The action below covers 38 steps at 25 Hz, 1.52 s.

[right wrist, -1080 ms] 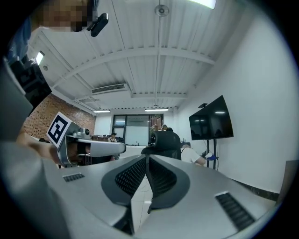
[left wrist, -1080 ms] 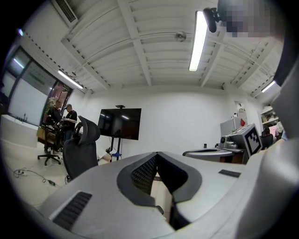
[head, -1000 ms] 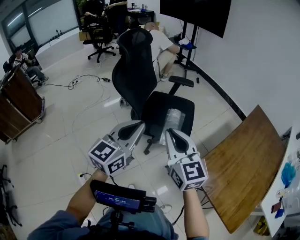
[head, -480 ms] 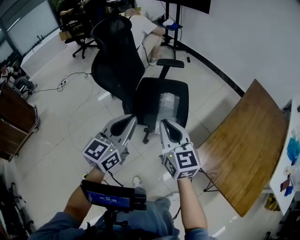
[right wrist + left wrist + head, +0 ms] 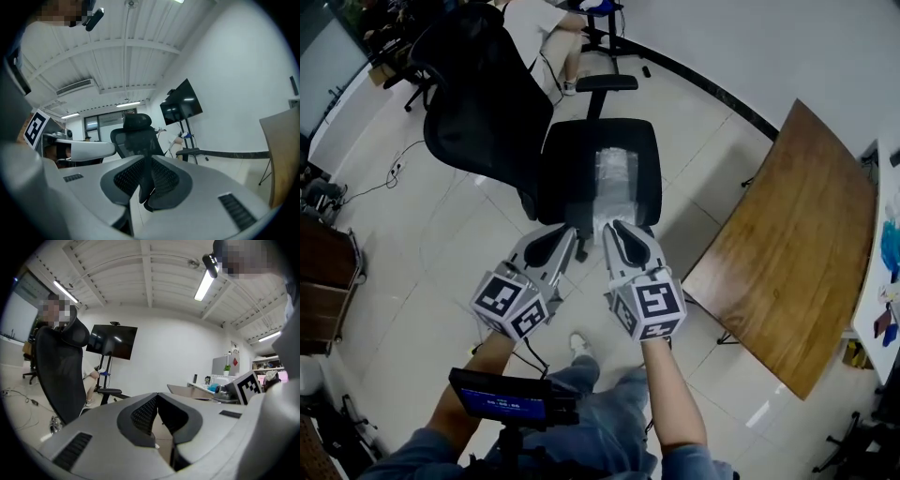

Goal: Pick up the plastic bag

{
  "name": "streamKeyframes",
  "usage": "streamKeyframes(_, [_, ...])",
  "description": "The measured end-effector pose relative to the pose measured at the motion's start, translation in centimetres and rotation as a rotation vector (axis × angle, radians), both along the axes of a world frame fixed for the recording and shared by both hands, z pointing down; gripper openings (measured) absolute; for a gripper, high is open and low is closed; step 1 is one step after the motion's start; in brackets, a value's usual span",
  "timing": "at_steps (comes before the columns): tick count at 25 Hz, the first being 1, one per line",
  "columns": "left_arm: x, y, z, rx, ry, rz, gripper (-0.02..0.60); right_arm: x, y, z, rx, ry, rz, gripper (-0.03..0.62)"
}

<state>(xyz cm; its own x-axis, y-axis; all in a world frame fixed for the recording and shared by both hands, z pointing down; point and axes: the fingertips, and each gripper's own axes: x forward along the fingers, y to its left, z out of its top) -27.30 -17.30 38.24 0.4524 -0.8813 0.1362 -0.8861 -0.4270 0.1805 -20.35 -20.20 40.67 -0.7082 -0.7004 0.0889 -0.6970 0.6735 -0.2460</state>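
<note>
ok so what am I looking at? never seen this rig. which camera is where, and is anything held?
No robot arm: a person holds a two-jaw gripper in each hand. The head view comes from a camera on the person's head, looking steeply down at the left gripper and right gripper. The other two views come from cameras riding on each gripper, looking along its jaws. Ahead stands a black office chair with a clear plastic bag lying on its seat; a wooden table is to the right. Nothing is held: the left gripper's jaws are together and empty, the right gripper's jaws are opening with nothing between them.
</note>
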Motion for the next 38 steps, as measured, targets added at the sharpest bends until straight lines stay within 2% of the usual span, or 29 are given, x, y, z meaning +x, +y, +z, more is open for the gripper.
streamKeyframes(15, [2.1, -2.0, 9.0, -0.121, -0.013, 0.108, 0.018, -0.1, -2.3, 11.7, -0.16, -0.055, 0.148, 0.08])
streamKeyframes(20, [2.0, -2.3, 11.4, -0.161, -0.039, 0.147, 0.017, 0.5, -3.3, 14.7, -0.196, -0.089, 0.229, 0.081])
streamKeyframes(22, [1.8, -2.3, 12.3, -0.173, -0.056, 0.157, 0.017, 1.0, -3.5, 15.9, -0.221, -0.103, 0.261, 0.147])
streamKeyframes(25, [2.0, -1.9, 13.0, -0.187, -0.068, 0.167, 0.017, 2.1, -3.5, 18.0, -0.264, -0.13, 0.32, 0.152])
streamKeyframes(26, [2.1, -1.8, 13.3, -0.191, -0.071, 0.173, 0.017, 2.5, -3.5, 18.8, -0.283, -0.143, 0.344, 0.155])
streamKeyframes(30, [1.8, -1.4, 14.6, -0.216, -0.086, 0.196, 0.017, 3.6, -3.6, 22.3, -0.392, -0.206, 0.445, 0.243])
streamKeyframes(34, [1.6, -0.8, 15.7, -0.238, -0.102, 0.21, 0.017, 3.7, -3.3, 25.2, -0.483, -0.294, 0.49, 0.247])
streamKeyframes(38, [1.3, -0.4, 16.8, -0.259, -0.127, 0.223, 0.016, 3.0, -3.8, 26.6, -0.555, -0.433, 0.502, 0.247])
